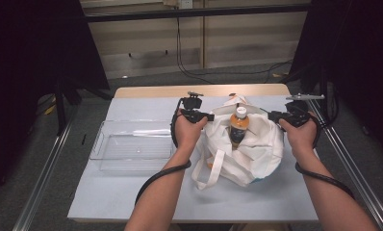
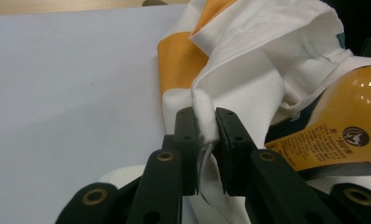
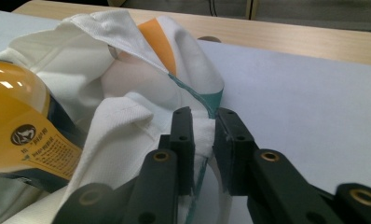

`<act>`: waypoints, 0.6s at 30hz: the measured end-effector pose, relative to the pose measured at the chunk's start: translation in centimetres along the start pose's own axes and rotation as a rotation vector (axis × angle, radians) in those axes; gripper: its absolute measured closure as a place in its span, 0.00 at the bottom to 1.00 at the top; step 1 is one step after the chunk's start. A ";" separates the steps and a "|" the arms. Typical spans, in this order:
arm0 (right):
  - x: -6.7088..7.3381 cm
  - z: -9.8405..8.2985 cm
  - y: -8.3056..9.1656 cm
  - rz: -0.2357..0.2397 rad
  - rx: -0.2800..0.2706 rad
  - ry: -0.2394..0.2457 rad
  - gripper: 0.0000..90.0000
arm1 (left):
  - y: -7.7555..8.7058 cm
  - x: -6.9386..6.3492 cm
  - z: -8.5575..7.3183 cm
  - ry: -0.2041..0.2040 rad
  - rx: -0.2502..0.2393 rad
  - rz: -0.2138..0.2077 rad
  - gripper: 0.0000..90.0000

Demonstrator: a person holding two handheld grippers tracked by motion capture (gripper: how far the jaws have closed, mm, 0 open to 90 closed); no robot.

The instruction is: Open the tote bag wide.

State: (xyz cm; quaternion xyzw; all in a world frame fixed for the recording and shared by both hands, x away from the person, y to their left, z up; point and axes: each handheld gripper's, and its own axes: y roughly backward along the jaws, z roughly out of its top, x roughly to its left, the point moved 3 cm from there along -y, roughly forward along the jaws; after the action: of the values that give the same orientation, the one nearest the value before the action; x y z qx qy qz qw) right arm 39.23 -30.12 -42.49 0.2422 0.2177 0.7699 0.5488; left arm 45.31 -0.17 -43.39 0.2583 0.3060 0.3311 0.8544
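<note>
A white cloth bag (image 1: 249,154) with orange and teal patches lies on the table. An amber drink bottle (image 1: 239,126) with a white cap stands inside it. My left gripper (image 1: 210,116) is at the bag's left rim. In the left gripper view its jaws (image 2: 206,119) are pinched on a fold of white cloth (image 2: 204,112), with the bottle (image 2: 356,107) to the right. My right gripper (image 1: 272,115) is at the bag's right rim. In the right gripper view the teal-edged rim (image 3: 203,128) lies loosely between the slightly parted jaws (image 3: 203,116), and the bottle (image 3: 16,107) is at the left.
A clear plastic tray (image 1: 103,144) sits empty on the pale table cover (image 1: 132,192), left of the bag. The wooden table edge (image 1: 146,91) runs along the back. Metal rails flank both sides, and dark stands rise behind the table's corners.
</note>
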 end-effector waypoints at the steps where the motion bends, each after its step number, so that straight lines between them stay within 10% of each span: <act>1: 0.0 0.1 0.2 -0.005 0.003 0.002 0.81 | 0.1 0.0 0.0 -0.008 0.003 -0.001 0.89; 18: 0.8 1.4 0.6 0.033 0.011 -0.012 0.54 | 0.3 -0.4 0.1 0.000 -0.014 -0.007 0.88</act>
State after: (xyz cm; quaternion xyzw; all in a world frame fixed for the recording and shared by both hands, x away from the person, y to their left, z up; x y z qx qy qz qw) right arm 39.42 -29.48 -40.96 0.2536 0.2146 0.7760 0.5362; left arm 45.04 -0.27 -42.99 0.2511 0.3046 0.3304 0.8573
